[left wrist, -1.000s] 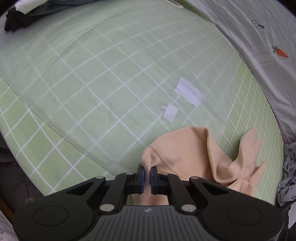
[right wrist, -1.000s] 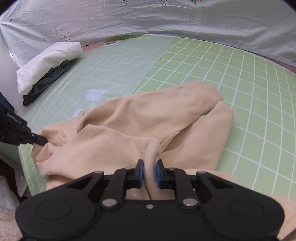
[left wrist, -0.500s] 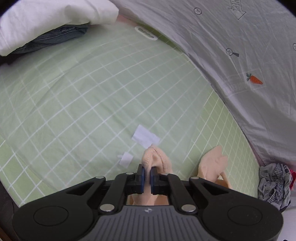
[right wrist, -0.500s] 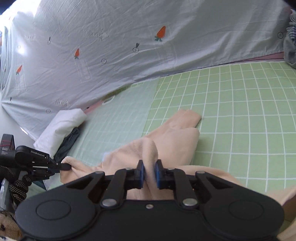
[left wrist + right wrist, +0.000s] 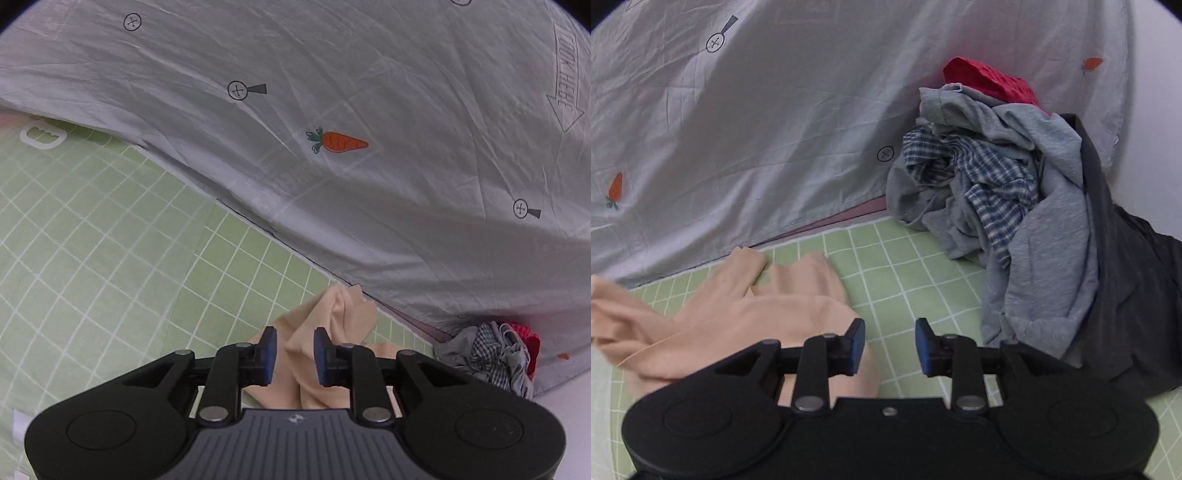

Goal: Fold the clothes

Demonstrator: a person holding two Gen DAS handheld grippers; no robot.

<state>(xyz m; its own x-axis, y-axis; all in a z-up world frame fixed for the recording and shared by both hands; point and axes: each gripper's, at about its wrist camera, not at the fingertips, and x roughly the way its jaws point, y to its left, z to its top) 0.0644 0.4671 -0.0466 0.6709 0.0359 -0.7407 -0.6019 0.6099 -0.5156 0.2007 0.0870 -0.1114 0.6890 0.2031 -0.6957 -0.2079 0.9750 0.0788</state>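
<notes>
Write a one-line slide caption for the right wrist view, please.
Open right gripper above the green checked sheet, peach garment at its left, unfolded laundry pile at right.

The left gripper [image 5: 294,356] hangs parted over the peach garment [image 5: 325,332]; the garment lies on the green checked mat [image 5: 110,240], beside the carrot-print sheet [image 5: 369,147].

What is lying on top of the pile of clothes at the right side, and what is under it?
A red cloth tops the pile of clothes, above a grey garment and a blue checked shirt. A dark garment drapes its right side. Anything underneath these is covered.
</notes>
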